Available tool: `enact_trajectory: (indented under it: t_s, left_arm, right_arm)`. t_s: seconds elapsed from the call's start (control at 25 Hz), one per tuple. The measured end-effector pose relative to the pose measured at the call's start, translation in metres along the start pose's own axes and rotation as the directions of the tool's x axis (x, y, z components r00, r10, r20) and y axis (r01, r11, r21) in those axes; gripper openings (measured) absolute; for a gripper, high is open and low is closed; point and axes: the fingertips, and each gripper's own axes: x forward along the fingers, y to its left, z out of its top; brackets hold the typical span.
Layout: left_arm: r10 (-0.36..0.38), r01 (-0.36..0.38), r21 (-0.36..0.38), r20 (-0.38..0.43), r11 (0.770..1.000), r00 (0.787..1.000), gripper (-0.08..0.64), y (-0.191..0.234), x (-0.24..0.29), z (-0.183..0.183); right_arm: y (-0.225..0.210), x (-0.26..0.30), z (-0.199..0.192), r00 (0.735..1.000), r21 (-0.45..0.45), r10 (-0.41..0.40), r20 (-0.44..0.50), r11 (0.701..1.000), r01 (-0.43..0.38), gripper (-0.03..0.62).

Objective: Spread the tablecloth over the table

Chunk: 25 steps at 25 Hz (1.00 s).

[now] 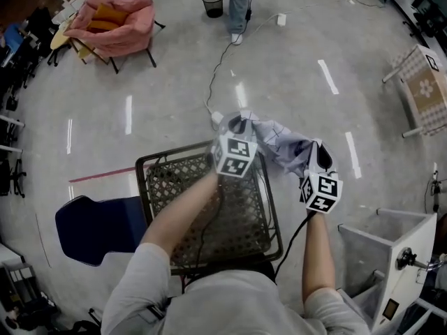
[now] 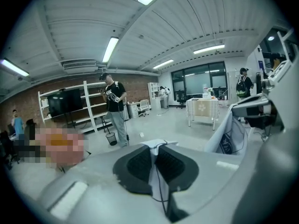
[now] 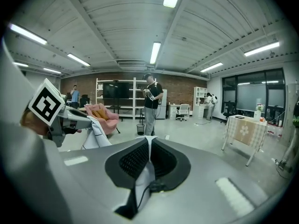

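Observation:
A pale grey-blue tablecloth (image 1: 283, 145) with dark line print hangs bunched in the air between my two grippers, past the far right corner of the dark lattice-top table (image 1: 174, 187). My left gripper (image 1: 237, 125) is shut on the tablecloth's edge (image 2: 153, 167), pinched as a white strip between its black pads (image 2: 138, 164). My right gripper (image 1: 319, 153) is shut on another edge of the tablecloth (image 3: 147, 164) between its pads (image 3: 133, 160). Each gripper view shows the other gripper with cloth (image 2: 229, 134) trailing from it.
A person (image 1: 239, 5) stands on the grey floor beyond, beside a black bin (image 1: 213, 4). A pink-draped chair (image 1: 112, 21) is far left, a checked-cloth table (image 1: 424, 89) far right, a white frame (image 1: 391, 257) near right, a navy seat (image 1: 94, 229) left of the table.

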Motion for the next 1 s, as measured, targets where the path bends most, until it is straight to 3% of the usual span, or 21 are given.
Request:
enact_trajectory:
  t_s: [0.4, 0.76, 1.0]
  left_arm:
    - [0.138, -0.141, -0.093, -0.037, 0.986, 0.99, 0.023, 0.097, -0.009, -0.017]
    - [0.211, -0.208, -0.075, 0.029, 0.975, 0.977, 0.023, 0.162, -0.004, 0.025]
    - [0.315, -0.31, -0.083, 0.059, 0.947, 0.947, 0.023, 0.21, -0.03, 0.043]
  right_arm:
    - [0.057, 0.067, 0.04, 0.99, -0.026, 0.132, 0.048, 0.991, -0.131, 0.008]
    - [0.06, 0.079, 0.077, 0.978, -0.068, 0.164, 0.126, 0.985, -0.156, 0.008]
    - [0.064, 0.087, 0.073, 0.976, -0.048, 0.185, 0.112, 0.982, -0.181, 0.008]
